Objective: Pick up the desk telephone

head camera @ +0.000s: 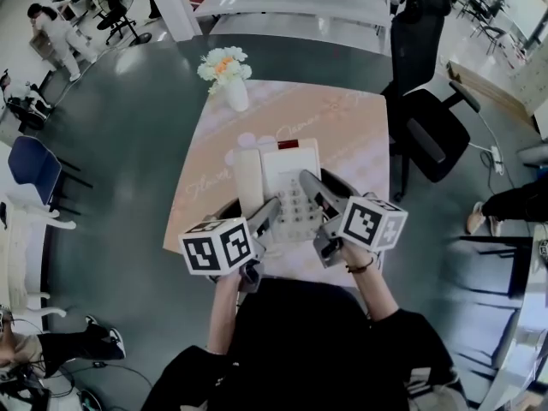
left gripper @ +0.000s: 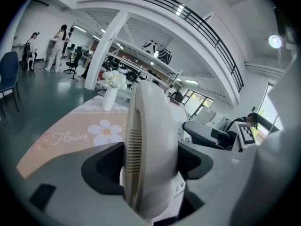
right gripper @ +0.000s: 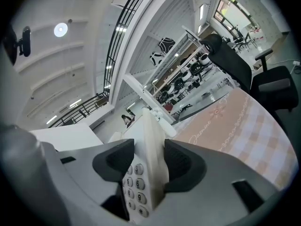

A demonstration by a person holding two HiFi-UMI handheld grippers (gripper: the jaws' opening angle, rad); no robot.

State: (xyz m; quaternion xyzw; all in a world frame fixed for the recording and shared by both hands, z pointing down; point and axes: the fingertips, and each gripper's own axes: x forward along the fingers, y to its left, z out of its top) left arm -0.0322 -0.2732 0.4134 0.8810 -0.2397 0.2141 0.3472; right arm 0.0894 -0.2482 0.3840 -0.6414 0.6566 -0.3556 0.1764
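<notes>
The cream desk telephone [head camera: 287, 182], with its handset [head camera: 249, 178] on the left and a keypad [head camera: 294, 205], hangs over the near half of the pink table [head camera: 360, 135], gripped from both sides. My left gripper [head camera: 267, 215] is shut on the telephone's left side, and the handset [left gripper: 150, 140] fills the space between its dark pads. My right gripper [head camera: 311, 192] is shut on the right edge; in the right gripper view the telephone's thin rim [right gripper: 153, 149] stands between the jaws with the keypad [right gripper: 135, 185] to its left. The right gripper [left gripper: 207, 134] also shows in the left gripper view.
A white vase of flowers [head camera: 229, 80] stands at the table's far left corner. A black office chair [head camera: 428, 110] is right of the table, a blue chair [head camera: 34, 169] far left. People stand at back left [head camera: 51, 32]. White desks [head camera: 291, 7] lie beyond.
</notes>
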